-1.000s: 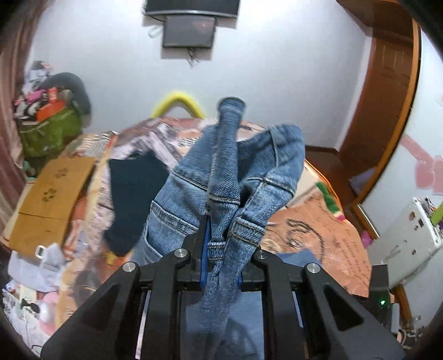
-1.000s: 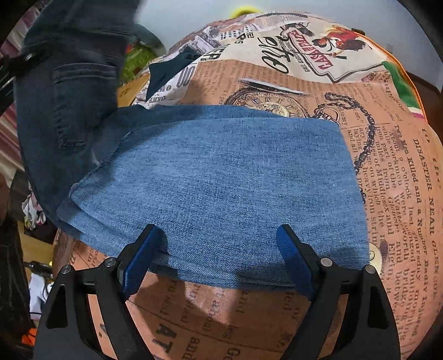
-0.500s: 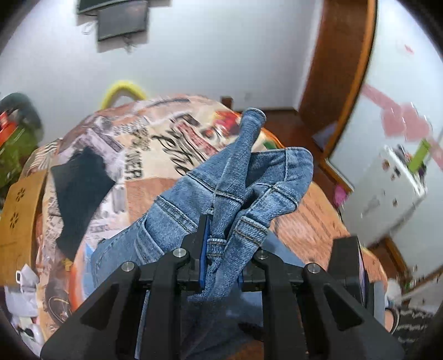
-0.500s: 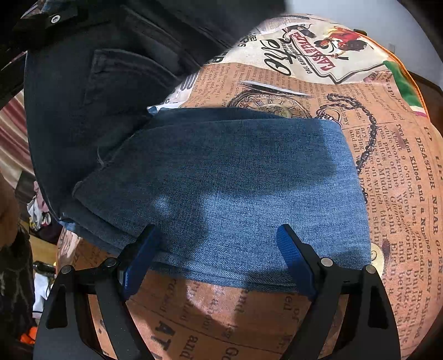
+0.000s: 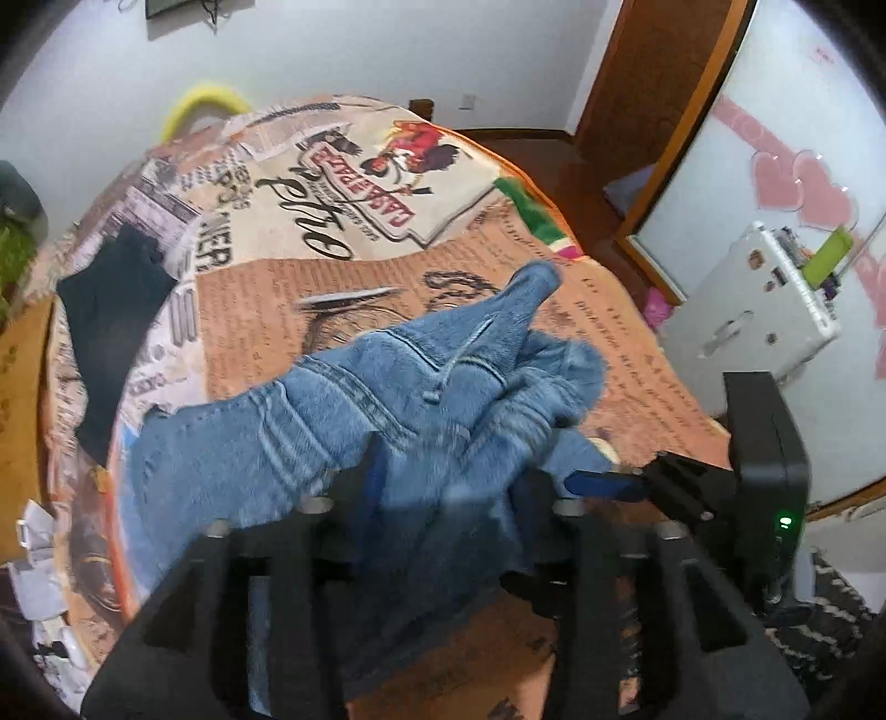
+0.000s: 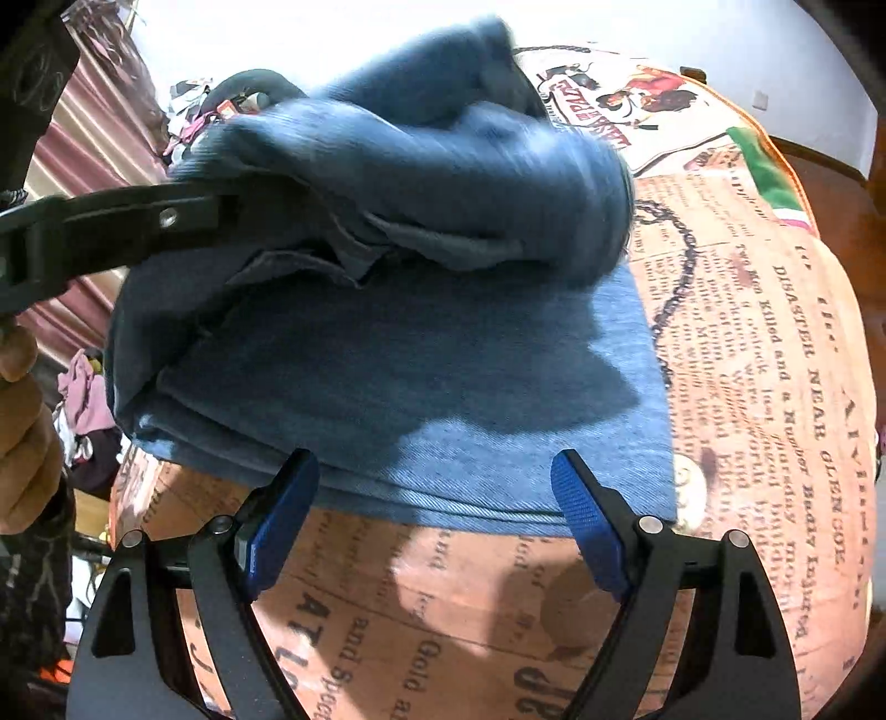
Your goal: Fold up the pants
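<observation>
While the left gripper (image 5: 443, 487) clamps the jeans' waistband (image 5: 443, 376) above the bedspread (image 6: 775, 343), the right gripper (image 6: 432, 515) gapes empty.

Printed bedspread (image 6: 786, 387): "DISASTER NEAR GLENCOE" and "Killed and a Number Badly Injured" just right of the folded jeans (image 6: 421, 387).

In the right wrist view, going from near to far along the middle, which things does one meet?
Right gripper, open → bare printed bedspread → flat folded leg of the jeans → bunched waist part of the jeans, held up by the left gripper → rooster print on the bedspread → white wall.
</observation>
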Available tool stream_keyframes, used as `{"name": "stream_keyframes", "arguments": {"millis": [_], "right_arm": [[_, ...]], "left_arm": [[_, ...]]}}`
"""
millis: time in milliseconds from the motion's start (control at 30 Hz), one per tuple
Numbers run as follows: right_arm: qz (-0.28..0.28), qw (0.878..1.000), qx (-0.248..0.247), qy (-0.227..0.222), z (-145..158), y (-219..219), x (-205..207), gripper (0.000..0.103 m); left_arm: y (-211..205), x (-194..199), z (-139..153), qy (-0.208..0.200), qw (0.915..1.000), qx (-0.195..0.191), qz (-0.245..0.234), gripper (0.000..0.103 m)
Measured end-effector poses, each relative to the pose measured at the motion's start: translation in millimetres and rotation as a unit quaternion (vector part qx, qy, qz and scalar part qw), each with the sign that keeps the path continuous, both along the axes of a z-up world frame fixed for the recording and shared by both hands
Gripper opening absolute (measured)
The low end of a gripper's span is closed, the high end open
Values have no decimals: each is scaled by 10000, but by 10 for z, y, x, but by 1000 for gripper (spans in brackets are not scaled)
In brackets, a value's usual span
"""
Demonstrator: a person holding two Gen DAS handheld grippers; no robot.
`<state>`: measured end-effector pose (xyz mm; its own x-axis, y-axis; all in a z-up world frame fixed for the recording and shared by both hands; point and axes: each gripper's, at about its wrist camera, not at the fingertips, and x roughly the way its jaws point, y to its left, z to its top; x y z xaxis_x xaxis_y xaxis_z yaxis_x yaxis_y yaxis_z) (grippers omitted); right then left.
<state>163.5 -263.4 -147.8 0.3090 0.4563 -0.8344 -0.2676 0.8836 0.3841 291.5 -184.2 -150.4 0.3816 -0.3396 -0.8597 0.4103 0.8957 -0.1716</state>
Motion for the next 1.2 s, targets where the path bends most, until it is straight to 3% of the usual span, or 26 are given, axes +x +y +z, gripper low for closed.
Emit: {"name": "stream_keyframes", "arguments": {"millis": [33, 133, 233, 400, 567, 733, 833, 900, 1033, 1200], "right_arm": [[-18, 10000, -22, -5, 4, -21, -12, 84], [-42, 10000, -39, 21, 1, -68, -33, 84], [-32, 9999, -64, 99, -35, -91, -58, 84], [37, 9998, -79, 200, -72, -85, -75, 84], [132, 9986, 46, 513, -174, -61, -62, 84], [197, 9983, -27, 540, -187, 41, -7, 86], [239, 9979, -48, 593, -200, 87, 70, 87], [243, 9978, -119, 605, -222, 113, 144, 87], [202, 9981, -113, 564, -226, 133, 277, 87], [226, 9985, -68, 492, -232, 221, 437, 87]], "left_arm": [[29, 7, 25, 19, 9998, -175, 19, 75], [189, -13, 236, -318, 9972, -604, 304, 93], [329, 37, 376, -575, 9952, -535, 587, 96], [671, 247, 280, -742, 9911, 58, 1108, 97], [1077, 553, -159, -350, 9853, 725, 1504, 97], [1490, 940, -627, 136, 9727, 1387, 1858, 97], [1709, 1132, -821, 507, 9742, 1169, 1865, 103], [1758, 1171, -960, 611, 9745, 1259, 1756, 103], [1777, 998, -1099, 313, 9791, 1481, 1361, 103], [2131, 693, -1114, 615, 9811, 1004, 1535, 103]]}}
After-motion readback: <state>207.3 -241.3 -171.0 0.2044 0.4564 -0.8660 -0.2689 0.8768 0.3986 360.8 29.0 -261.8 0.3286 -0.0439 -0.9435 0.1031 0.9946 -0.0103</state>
